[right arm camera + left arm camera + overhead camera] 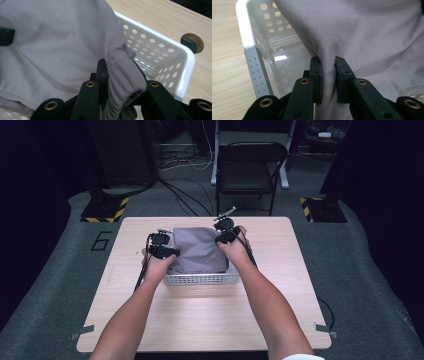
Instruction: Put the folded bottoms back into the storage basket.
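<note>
Both tongs, left (pixel 328 80) & right (pixel 120 82), pinch the cloth (pixel 197 250) over the basket (pixel 200 279) (lift evenly, keep grips tight)

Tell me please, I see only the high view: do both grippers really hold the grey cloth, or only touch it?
Observer: The left gripper pinches a fold of the grey cloth between its fingers.
Operator: And the right one?
Observer: The right gripper is shut on a bunched, stitched hem.
Operator: Is the basket solid?
Observer: No, the white basket has walls full of round holes.
</note>
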Available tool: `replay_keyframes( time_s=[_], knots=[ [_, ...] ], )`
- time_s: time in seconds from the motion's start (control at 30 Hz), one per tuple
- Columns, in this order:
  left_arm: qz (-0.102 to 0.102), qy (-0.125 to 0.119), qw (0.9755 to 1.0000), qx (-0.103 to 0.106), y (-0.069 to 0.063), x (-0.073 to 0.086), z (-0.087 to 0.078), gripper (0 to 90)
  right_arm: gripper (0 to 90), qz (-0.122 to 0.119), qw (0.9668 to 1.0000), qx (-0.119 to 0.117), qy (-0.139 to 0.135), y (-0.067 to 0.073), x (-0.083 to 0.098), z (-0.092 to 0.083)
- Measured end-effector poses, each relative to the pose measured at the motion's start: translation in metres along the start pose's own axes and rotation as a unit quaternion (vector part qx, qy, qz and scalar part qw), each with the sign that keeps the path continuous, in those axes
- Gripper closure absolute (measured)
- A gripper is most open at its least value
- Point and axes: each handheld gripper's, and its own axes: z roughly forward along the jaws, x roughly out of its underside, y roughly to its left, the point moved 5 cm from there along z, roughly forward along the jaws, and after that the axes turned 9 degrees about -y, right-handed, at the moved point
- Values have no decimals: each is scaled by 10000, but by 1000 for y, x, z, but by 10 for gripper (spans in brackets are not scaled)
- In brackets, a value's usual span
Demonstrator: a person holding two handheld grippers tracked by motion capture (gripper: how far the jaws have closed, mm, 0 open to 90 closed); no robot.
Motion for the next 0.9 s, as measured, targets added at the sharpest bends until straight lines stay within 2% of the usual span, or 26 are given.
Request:
replay_keyframes(
  time_s=[0.07,0.13,0.33,0.4,0.43,0.47,0.53,0.6,0.73,0.77,0.9],
  knots=[
    [31,45,10000,-21,3,2,1,777,749,-50,10000,-43,29,1,1,3],
    [-71,85,9999,-33,4,5,2,774,749,-150,9998,-63,70,3,2,6],
    [9,219,9998,-41,5,7,2,757,749,-170,9998,-64,94,9,2,10],
    [82,186,9998,-42,5,7,0,735,749,-183,9997,-85,99,10,3,11],
    [42,163,9999,-25,5,6,-2,716,748,-205,9997,-89,116,10,3,11],
    [68,114,9999,-41,6,5,-3,671,738,-250,9996,-64,130,10,4,12],
    [69,60,9999,-64,7,3,-6,621,688,-238,9997,-12,78,12,4,12],
    [99,21,9999,-134,8,2,-10,578,548,-283,9995,87,118,10,4,13],
    [134,-24,9997,-195,10,0,-15,533,522,-202,9996,212,31,8,3,9],
    [210,-46,9995,-214,11,-1,-16,524,506,-260,9994,243,2,6,2,8],
    [189,-84,9996,-205,9,-2,-19,500,490,-326,9990,289,-91,2,2,1]
  ],
)
